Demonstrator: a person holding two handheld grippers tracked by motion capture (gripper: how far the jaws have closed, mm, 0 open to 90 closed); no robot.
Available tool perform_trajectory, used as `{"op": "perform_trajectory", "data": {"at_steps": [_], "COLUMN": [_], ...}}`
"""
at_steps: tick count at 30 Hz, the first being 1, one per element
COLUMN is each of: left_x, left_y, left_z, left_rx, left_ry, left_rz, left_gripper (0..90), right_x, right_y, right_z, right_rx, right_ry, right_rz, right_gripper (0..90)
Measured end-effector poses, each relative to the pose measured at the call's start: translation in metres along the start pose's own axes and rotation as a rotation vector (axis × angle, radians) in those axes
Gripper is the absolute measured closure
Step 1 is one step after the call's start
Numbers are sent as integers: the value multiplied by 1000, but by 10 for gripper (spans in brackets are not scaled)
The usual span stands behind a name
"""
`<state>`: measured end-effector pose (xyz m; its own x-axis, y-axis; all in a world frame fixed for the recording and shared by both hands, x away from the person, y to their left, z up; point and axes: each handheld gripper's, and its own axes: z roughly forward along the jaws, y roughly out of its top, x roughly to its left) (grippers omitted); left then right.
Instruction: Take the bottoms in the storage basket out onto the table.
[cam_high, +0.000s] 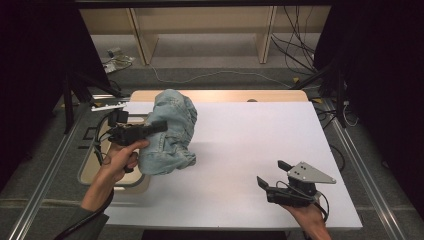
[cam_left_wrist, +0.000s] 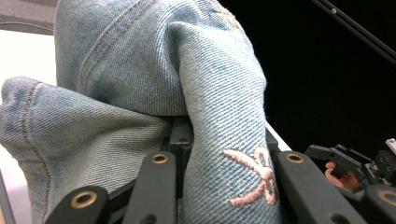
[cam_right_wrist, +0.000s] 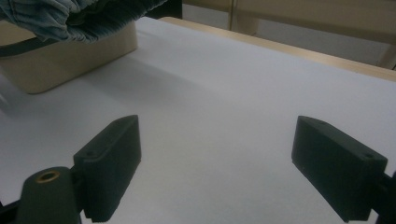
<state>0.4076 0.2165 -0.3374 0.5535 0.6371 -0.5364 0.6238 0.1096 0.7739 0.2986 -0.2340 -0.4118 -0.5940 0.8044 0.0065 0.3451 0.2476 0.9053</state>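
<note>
At left edge of white surface (cam_high: 240, 150), bunched denim garment (cam_high: 170, 132) lifted above beige tub (cam_high: 131, 181), pinched in left gripper (cam_high: 150, 127) jaws, right gripper (cam_high: 272, 175) low near front edge, jaws wide apart, holding nothing.

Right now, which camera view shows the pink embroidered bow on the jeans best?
The left gripper view: the pink bow fills the near denim. In the high view the jeans are small; in the right gripper view a hem appears.
</note>
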Motion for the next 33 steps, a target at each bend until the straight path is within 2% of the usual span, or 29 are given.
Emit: {"op": "perform_trajectory", "data": {"at_steps": [7,11,17,33], "left_x": [-1,-2,-4,-5], "left_y": [-2,-5,-8,-5], "left_z": [6,14,22,34], "left_rx": [-3,13,34,57], "left_ry": [4,9,6,29], "left_rz": [-4,9,3,19], "left_gripper": [695,695,695,695], "right_x": [0,0,0,-1], "right_y": [0,0,0,0], "right_z": [0,0,0,-1], "right_rx": [1,1,1,0], "right_ry": [-1,-4,-3,-4], "right_rz": [1,3,4,12], "right_gripper": [168,168,168,168]}}
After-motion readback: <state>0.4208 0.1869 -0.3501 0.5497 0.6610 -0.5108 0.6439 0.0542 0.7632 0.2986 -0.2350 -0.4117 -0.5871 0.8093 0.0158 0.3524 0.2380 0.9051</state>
